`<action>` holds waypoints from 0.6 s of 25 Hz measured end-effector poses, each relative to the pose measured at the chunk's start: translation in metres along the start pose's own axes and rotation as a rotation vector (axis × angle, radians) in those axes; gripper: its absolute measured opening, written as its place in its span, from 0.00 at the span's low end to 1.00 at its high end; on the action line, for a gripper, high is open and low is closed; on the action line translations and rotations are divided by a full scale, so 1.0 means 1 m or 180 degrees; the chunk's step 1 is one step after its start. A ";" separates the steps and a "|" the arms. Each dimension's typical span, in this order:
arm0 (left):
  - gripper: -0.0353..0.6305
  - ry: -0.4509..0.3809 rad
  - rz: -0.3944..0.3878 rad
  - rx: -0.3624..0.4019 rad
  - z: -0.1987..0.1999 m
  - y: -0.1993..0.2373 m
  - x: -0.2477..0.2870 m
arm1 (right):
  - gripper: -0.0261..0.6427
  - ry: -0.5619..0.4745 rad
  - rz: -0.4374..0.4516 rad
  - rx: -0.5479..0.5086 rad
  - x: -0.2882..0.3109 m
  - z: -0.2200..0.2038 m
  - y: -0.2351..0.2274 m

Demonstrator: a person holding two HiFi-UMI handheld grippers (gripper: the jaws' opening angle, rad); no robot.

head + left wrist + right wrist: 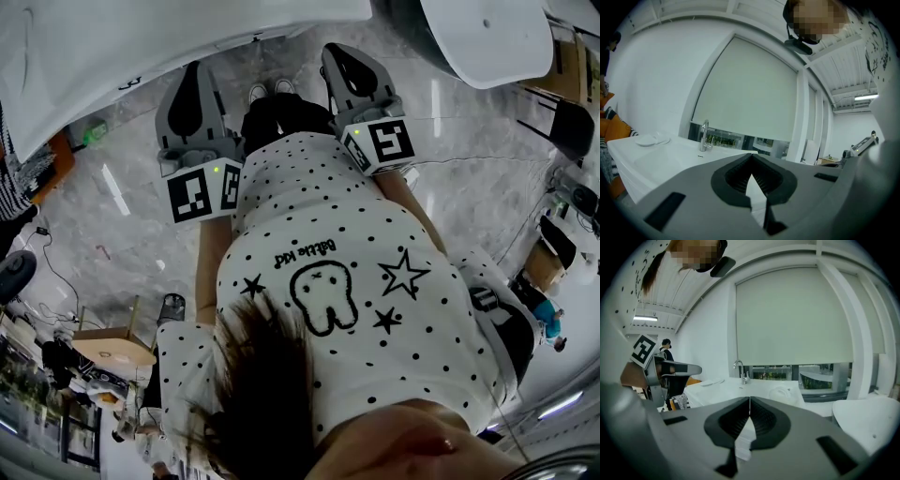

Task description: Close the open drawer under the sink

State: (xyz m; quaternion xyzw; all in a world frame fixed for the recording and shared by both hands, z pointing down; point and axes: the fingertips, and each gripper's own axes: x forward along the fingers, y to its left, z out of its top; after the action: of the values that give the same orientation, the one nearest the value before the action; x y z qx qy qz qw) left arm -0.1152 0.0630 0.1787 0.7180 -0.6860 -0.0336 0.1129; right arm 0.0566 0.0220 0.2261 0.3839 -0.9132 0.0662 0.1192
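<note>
Jaws meet empty on the left hand-held gripper and the right hand-held gripper, short of the sink bench (drawer hidden below its edge), so a low, square push seems best.

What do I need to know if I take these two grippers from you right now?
Left gripper: shut, holding nothing, aimed across the sink counter.
Right gripper: shut and empty too, facing the same counter, with the tap ahead.
The drawer shows in no view, so I cannot tell how far open it is.
Done: nothing that shows; neither gripper touches anything.
Left to do: look down below the counter, find the drawer front, then probably push it in with a shut gripper.
</note>
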 end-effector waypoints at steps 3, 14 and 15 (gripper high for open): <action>0.06 0.0000 -0.0021 0.0005 0.001 0.001 0.010 | 0.06 -0.0015 -0.0026 0.0001 0.006 0.002 -0.007; 0.06 0.0170 -0.0097 0.0101 -0.008 -0.005 0.049 | 0.06 0.0061 -0.0084 0.0063 0.024 0.002 -0.038; 0.06 0.0198 -0.0106 0.0096 -0.010 -0.006 0.056 | 0.06 0.0073 -0.0085 0.0070 0.028 0.003 -0.044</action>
State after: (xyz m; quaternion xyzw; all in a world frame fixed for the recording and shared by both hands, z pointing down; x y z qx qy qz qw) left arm -0.1042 0.0092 0.1930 0.7316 -0.6705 -0.0027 0.1228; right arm 0.0687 -0.0284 0.2323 0.3965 -0.9058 0.0790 0.1264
